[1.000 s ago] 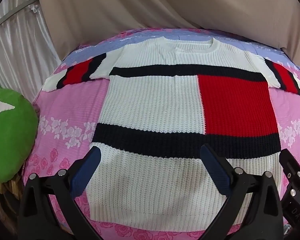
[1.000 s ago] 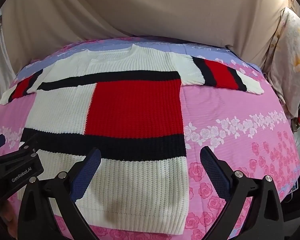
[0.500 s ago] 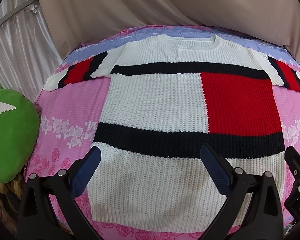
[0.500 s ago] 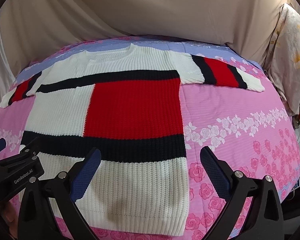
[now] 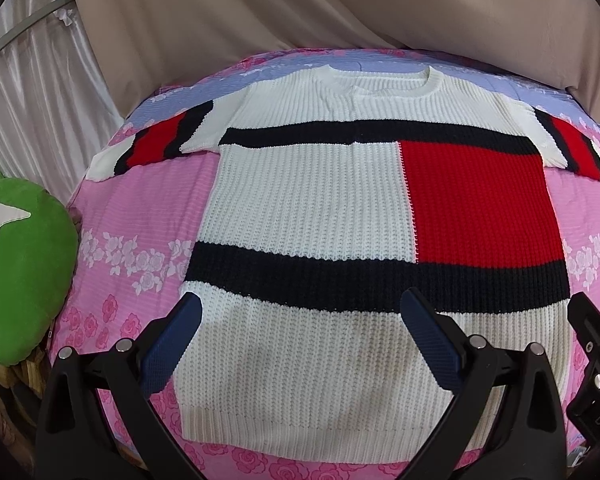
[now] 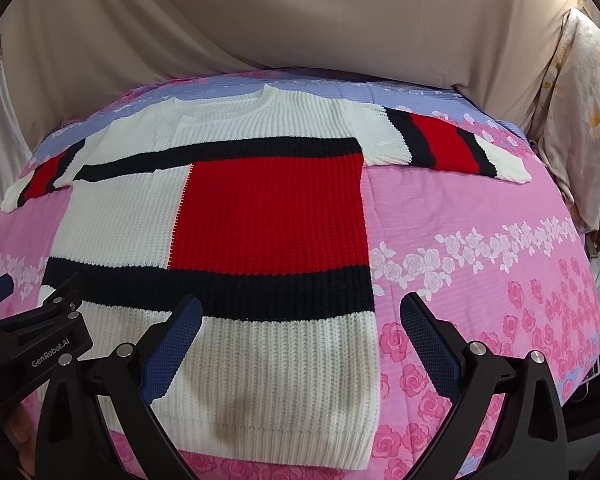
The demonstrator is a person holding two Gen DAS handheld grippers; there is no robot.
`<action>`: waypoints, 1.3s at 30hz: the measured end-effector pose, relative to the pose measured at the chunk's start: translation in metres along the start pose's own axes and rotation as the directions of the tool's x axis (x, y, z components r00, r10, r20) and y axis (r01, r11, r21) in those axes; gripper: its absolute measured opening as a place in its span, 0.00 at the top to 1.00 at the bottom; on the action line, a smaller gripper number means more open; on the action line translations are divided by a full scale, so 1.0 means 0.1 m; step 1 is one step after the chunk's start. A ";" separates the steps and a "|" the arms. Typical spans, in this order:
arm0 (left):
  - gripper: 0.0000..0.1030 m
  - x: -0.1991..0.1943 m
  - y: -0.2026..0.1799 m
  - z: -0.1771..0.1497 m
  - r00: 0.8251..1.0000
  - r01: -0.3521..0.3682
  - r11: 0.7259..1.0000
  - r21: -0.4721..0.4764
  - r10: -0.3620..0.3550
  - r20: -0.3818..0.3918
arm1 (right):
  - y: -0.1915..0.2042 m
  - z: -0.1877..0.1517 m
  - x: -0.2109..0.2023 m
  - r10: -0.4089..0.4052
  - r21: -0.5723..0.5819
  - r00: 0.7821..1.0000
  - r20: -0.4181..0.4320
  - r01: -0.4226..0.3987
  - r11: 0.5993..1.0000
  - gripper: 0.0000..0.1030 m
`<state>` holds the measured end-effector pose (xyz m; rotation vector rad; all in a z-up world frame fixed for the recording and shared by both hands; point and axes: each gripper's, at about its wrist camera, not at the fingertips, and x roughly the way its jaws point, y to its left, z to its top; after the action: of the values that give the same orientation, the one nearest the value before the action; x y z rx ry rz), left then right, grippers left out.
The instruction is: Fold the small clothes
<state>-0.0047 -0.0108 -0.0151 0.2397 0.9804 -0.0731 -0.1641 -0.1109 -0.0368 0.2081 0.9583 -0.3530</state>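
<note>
A knit sweater (image 5: 308, 200), white with black bands and a red block, lies flat and face up on the pink flowered bedspread (image 5: 140, 208), sleeves spread out, hem nearest me. It also shows in the right wrist view (image 6: 260, 208). My left gripper (image 5: 300, 312) is open and empty, hovering above the hem's left part. My right gripper (image 6: 300, 312) is open and empty, hovering above the hem's right corner. The left gripper's body (image 6: 32, 344) shows at the right wrist view's left edge, and the right gripper's body (image 5: 592, 360) shows at the left wrist view's right edge.
A green plush cushion (image 5: 20, 272) lies off the bed's left side. Beige drapes (image 5: 300, 8) hang behind the bed. Flowered cloth (image 6: 580, 100) hangs at the right. Bare bedspread (image 6: 480, 240) lies right of the sweater.
Both grippers have drifted slightly, the sweater sitting a little lower and more centred in both views. Both stay open. The sweater has not moved.
</note>
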 end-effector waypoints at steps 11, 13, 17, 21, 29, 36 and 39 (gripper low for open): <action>0.06 0.00 -0.02 0.00 1.000 0.000 1.000 0.002 0.000 0.001 | -0.02 -0.01 -0.01 0.003 0.004 1.000 -0.003 -0.003 1.000 0.05; 0.06 0.00 -0.02 0.00 1.000 -0.001 1.000 0.001 0.001 0.001 | -0.02 0.00 -0.01 0.005 0.002 1.000 -0.004 -0.005 1.000 0.05; 0.06 0.01 -0.01 0.00 1.000 -0.002 1.000 0.001 0.002 -0.002 | 0.00 0.00 0.00 0.007 -0.003 1.000 -0.007 -0.007 1.000 0.05; 0.05 0.01 -0.01 -0.01 1.000 -0.001 1.000 0.002 0.001 -0.006 | 0.01 -0.01 0.00 0.008 -0.003 1.000 -0.008 -0.008 1.000 0.05; 0.06 0.02 -0.03 0.01 1.000 -0.005 1.000 0.001 0.005 -0.007 | 0.02 0.01 0.03 0.012 -0.009 1.000 -0.009 -0.012 1.000 0.05; 0.05 0.05 -0.05 0.06 1.000 -0.003 1.000 0.006 0.003 -0.013 | 0.03 0.03 0.04 0.012 -0.010 1.000 -0.013 -0.012 1.000 0.05; 0.05 0.07 -0.07 0.08 1.000 -0.003 1.000 0.008 0.003 -0.015 | 0.03 0.04 0.07 0.013 -0.014 1.000 -0.019 -0.014 1.000 0.05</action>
<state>0.0042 -0.0188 -0.0177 0.2494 0.9954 -0.0728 -0.1564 -0.1109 -0.0402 0.2049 0.9774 -0.3323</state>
